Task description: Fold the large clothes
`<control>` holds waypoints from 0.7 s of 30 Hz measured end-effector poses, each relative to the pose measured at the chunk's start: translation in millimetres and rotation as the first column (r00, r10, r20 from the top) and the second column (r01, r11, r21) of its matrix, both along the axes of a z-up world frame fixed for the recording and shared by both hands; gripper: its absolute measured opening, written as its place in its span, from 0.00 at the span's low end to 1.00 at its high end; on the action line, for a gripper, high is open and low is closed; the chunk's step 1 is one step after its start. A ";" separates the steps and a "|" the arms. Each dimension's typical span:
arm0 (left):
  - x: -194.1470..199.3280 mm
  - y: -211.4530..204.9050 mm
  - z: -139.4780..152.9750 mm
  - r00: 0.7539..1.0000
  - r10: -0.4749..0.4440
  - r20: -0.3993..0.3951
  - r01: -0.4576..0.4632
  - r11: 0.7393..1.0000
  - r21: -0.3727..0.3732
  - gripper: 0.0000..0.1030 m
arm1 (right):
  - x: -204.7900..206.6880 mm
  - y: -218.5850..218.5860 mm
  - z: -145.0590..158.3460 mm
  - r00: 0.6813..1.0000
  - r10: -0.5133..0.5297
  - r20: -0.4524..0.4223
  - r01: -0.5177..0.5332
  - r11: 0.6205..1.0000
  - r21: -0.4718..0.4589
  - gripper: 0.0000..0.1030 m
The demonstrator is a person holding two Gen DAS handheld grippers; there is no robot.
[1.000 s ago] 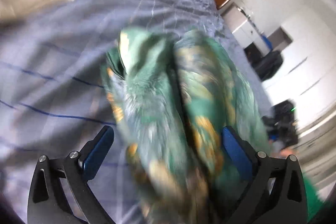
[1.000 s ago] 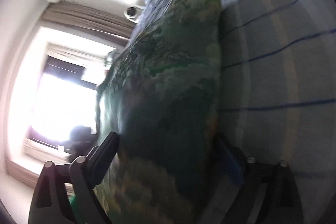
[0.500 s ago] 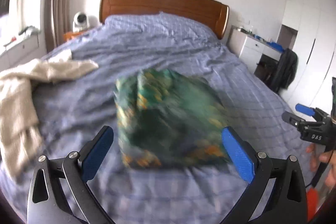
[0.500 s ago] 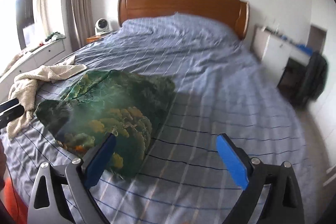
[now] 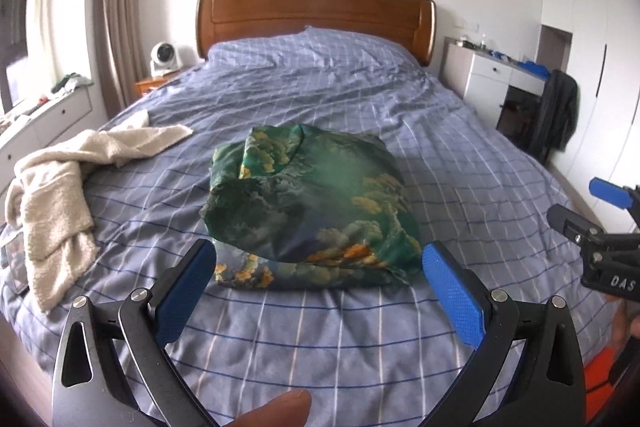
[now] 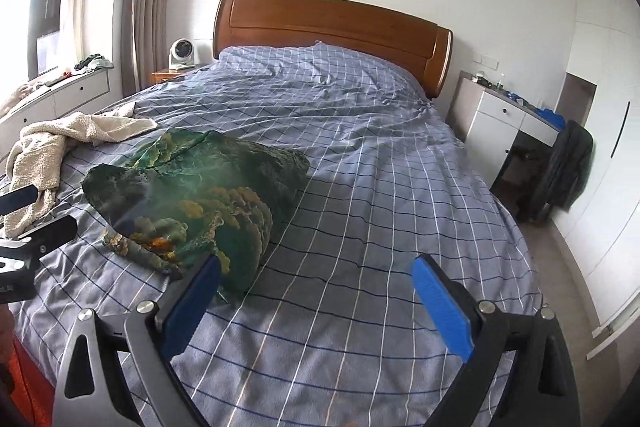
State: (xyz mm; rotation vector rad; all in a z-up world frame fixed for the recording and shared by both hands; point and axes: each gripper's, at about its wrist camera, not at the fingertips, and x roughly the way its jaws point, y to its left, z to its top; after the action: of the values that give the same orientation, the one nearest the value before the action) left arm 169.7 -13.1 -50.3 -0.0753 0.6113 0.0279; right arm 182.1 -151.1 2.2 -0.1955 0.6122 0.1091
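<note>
Folding looks done on the green printed garment (image 5: 308, 203), both hand-held grippers (image 5: 316, 287) (image 6: 316, 291) wide and empty, so next grab the cream robe (image 5: 60, 183).

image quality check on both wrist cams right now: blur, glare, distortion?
Left wrist: sharp, the folded green garment crisp, strong fisheye bending of the headboard, dark corner vignette. Right wrist: also sharp, window at left blown out, a faint hazy patch over the garment, same barrel distortion.
</note>
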 end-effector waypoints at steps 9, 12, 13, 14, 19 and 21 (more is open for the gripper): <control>-16.3 -4.2 8.0 0.999 0.042 -0.019 -0.043 0.998 -0.045 1.00 | -21.8 8.4 1.2 0.999 0.031 -0.015 -0.031 0.999 0.017 0.95; -23.7 -9.5 13.8 0.998 0.064 -0.001 -0.064 0.998 -0.002 1.00 | -31.3 10.2 4.5 0.999 0.041 -0.011 -0.040 0.999 0.037 0.95; -26.1 -12.0 15.5 0.997 0.078 0.003 -0.078 0.997 0.023 1.00 | -34.7 10.8 5.4 0.999 0.040 -0.008 -0.040 0.998 0.039 0.95; -27.7 -13.7 16.6 0.996 0.084 0.004 -0.085 0.996 0.038 1.00 | -37.8 11.6 6.0 0.999 0.039 -0.005 -0.039 0.999 0.038 0.95; -33.0 -18.2 17.5 0.993 0.119 0.005 -0.119 0.989 0.091 1.00 | -45.2 15.7 7.1 0.999 0.046 -0.011 -0.045 0.998 0.036 0.95; -33.2 -17.5 15.5 0.992 0.128 -0.011 -0.127 0.988 0.086 1.00 | -46.6 17.1 7.5 0.999 0.043 -0.012 -0.043 0.999 0.029 0.95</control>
State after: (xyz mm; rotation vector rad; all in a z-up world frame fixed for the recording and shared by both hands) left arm 136.5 -30.5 -34.8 -0.0315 0.6207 0.1783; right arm 135.6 -134.0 9.7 -0.1800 0.6192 0.1610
